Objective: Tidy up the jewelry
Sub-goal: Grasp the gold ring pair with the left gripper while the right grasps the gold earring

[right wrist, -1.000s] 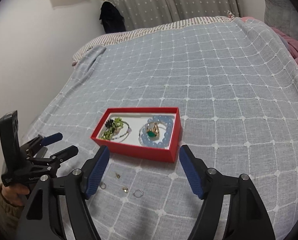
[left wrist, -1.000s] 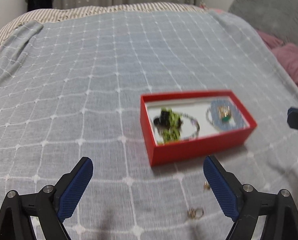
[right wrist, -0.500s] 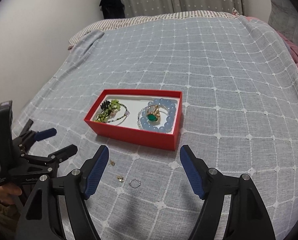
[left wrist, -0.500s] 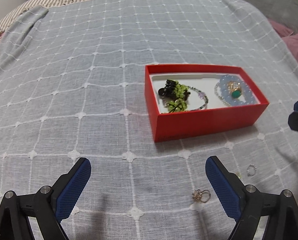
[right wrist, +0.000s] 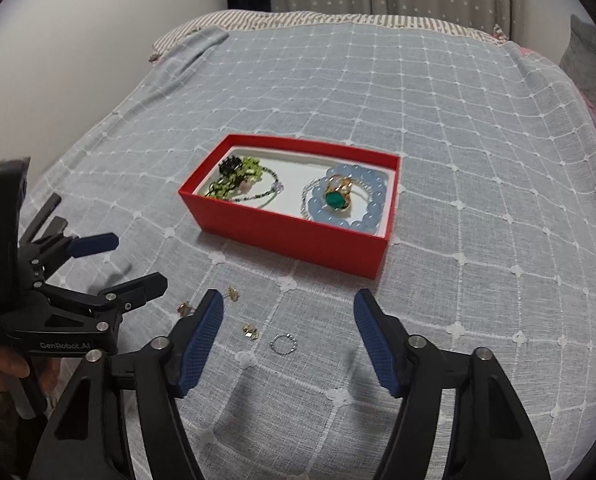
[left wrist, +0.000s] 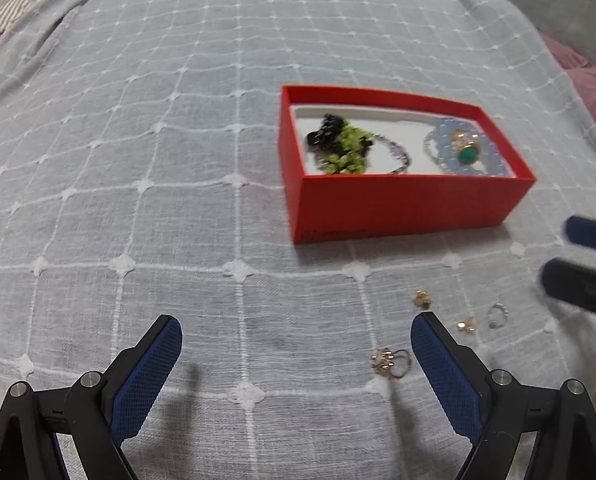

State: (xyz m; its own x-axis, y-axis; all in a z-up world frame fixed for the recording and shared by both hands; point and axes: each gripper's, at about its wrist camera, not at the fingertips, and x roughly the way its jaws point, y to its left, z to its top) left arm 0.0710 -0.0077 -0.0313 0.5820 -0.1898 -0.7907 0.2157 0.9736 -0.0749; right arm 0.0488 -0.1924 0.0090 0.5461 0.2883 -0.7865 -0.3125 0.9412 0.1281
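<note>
Right wrist view: both the right gripper [right wrist: 288, 306] and left gripper [right wrist: 136, 262] are held spread, gripping nothing. Four small pieces, possibly rings [right wrist: 284, 343] and earrings [right wrist: 250, 330], are scattered before the red box [right wrist: 298, 236].

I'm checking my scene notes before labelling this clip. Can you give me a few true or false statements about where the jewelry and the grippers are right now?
1. The red box lies on the bedspread with no lid on it. True.
2. The green-stone ring lies on the bedspread outside the box. False: it sits in the box, inside the blue bead bracelet.
3. The silver ring lies on the bedspread in front of the box. True.
4. The right gripper is shut on the silver ring. False: its jaws are wide open and hold nothing.
5. The left gripper is open and empty. True.
</note>
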